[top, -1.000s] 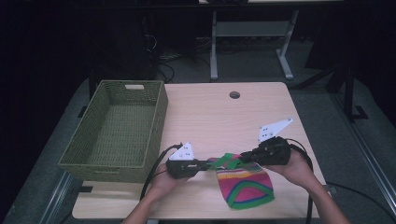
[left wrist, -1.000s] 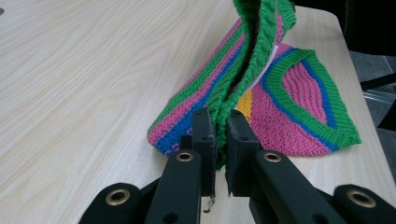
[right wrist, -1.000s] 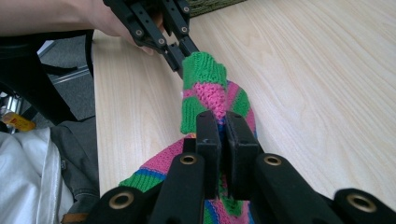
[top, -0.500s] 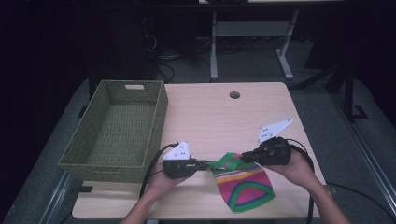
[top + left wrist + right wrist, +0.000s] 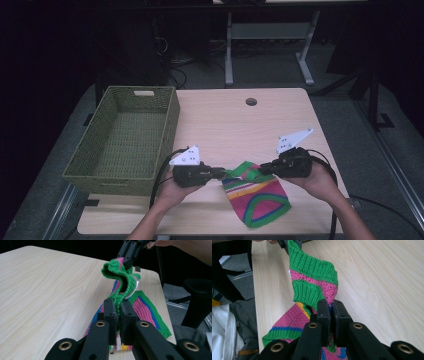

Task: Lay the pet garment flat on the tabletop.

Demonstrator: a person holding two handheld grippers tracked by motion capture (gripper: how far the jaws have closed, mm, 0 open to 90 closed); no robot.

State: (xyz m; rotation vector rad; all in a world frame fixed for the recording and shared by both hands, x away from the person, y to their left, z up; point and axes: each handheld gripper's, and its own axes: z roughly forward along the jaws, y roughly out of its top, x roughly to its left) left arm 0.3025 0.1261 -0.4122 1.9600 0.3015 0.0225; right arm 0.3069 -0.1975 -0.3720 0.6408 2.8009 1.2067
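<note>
work in hand: a knitted striped cloth (image 5: 257,197) is gripped at its green ribbed edge by both tools, near the front edge of the table (image 5: 235,125)
left gripper (image 5: 223,173): jaws pressed together on the green edge, the knit bunched between the pads
right gripper (image 5: 262,168): jaws likewise clamped on the same edge, a little way along it
cloth: upper edge lifted and slack between the two grips, lower part lying flat on the wood
wicker basket (image 5: 85,165): at the table's left side, nothing inside
done, by judgement: both pinches secured
left, by judgement: lifting the cloth clear, and likely carrying it to the basket
</note>
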